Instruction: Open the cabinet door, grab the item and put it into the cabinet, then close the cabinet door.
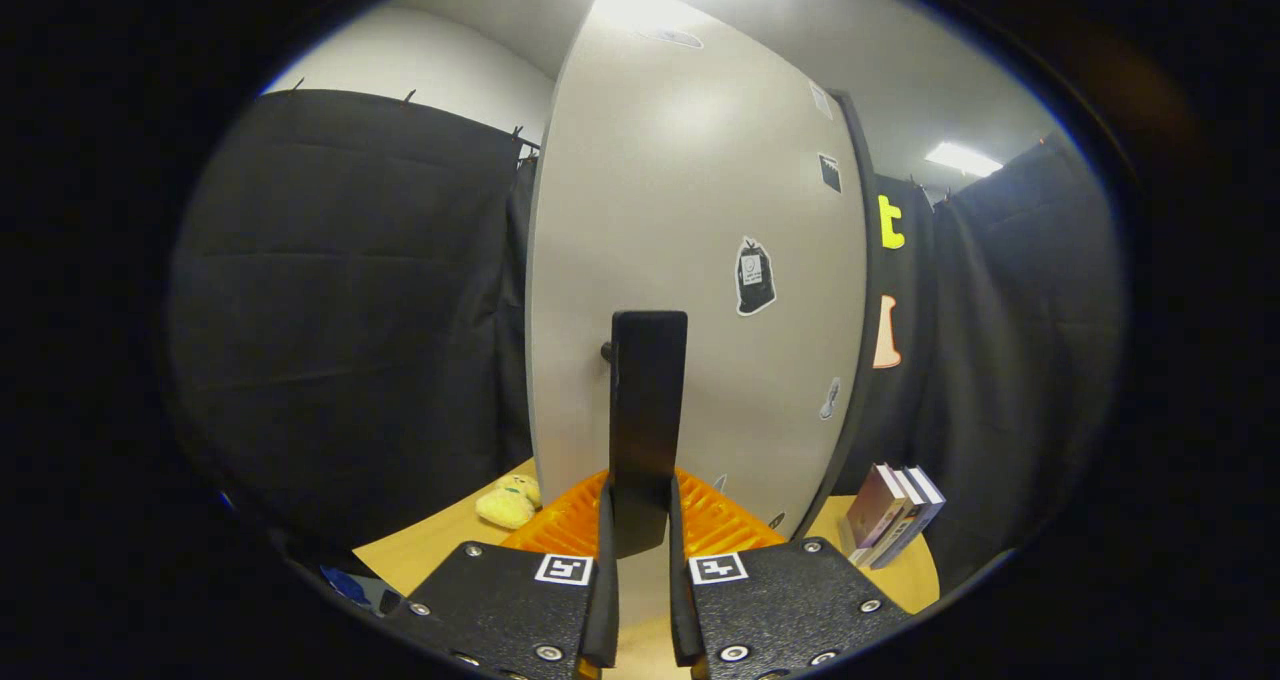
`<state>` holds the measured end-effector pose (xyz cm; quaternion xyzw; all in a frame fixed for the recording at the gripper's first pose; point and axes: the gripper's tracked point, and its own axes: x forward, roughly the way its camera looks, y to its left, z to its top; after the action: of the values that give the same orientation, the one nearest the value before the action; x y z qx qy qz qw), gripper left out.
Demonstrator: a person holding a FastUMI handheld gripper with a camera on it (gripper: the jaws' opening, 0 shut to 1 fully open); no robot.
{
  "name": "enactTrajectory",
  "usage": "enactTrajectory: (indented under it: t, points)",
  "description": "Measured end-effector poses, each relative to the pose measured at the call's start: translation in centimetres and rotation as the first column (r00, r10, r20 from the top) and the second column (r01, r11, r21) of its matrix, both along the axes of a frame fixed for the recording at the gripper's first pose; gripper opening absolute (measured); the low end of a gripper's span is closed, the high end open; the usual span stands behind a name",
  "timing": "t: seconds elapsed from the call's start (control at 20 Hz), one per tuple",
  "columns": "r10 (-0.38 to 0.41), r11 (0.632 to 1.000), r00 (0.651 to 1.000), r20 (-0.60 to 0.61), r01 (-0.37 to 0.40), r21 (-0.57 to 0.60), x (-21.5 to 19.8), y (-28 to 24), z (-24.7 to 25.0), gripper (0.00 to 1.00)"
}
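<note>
The gripper (640, 520) has its jaws clenched on the cabinet door's handle (648, 410), a flat, stiff black bar standing upright between them. The cabinet door (690, 260) just beyond is a smooth, rigid pale panel with stickers. A soft yellow plush toy (508, 505), probably the item, lies on the wooden surface (440, 540) left of the jaws, beside a ribbed orange basket (715, 525); it looks light and squashable, best pinched across its body.

1 cabinet door (690, 260), 3 books (893, 513), 1 plush (508, 503)
</note>
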<state>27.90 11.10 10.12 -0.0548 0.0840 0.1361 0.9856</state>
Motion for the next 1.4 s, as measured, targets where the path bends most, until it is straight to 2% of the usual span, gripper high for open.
enactTrajectory:
  t: [0.45, 0.75, 0.85, 1.0, 1.1, 1.3, 1.4]
  points:
    - [-0.081, 0.995, 0.996, 0.042, 0.083, -0.053, -0.5, -3.5, 0.6, 0.21]
    - [-0.201, 0.969, 0.973, 0.117, 0.215, -0.124, -0.4, -7.5, 1.7, 0.2]
    - [-0.264, 0.955, 0.957, 0.123, 0.277, -0.107, -0.9, -9.2, 1.9, 0.2]
    - [-0.324, 0.941, 0.94, 0.105, 0.332, -0.069, -1.1, -9.5, 1.4, 0.11]
    - [-0.333, 0.941, 0.939, 0.088, 0.337, -0.034, -1.3, -9.5, 1.2, 0.08]
    - [-0.357, 0.934, 0.932, 0.06, 0.355, 0.038, -1.4, -9.1, 0.9, 0.08]
    - [-0.389, 0.921, 0.918, 0.075, 0.387, 0.044, -1.6, -9.7, 1.2, 0.08]
